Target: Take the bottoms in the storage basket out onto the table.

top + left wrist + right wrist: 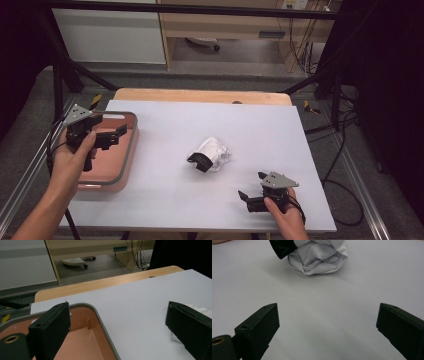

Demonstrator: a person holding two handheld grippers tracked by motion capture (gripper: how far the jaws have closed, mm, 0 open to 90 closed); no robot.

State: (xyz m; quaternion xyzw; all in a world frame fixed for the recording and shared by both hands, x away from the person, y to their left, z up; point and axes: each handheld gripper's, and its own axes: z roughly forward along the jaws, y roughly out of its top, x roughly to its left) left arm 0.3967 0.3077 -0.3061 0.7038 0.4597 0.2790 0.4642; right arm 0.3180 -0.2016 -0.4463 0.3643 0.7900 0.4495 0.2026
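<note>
Right gripper (pixel 251 186) sits low near the front edge of the white board (pixel 280 130), jaws spread wide, nothing between them; bare board ahead of it. Rolled white garment with black cuff (pixel 210 155) lies mid-board, apart from both grippers. Left gripper (pixel 119 133) hangs over the pink tray (pixel 131 145) at the left edge, jaws wide apart, empty.

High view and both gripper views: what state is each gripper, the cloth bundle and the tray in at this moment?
Left gripper: open, holding nothing, over the tray.
Right gripper: open, holding nothing, low at the board's near edge, aimed at the bundle.
White cloth bundle: rolled up, black end showing, lying loose mid-board, touched by neither gripper.
Pink tray: upright at the board's left; nothing seen in the part that shows.
</note>
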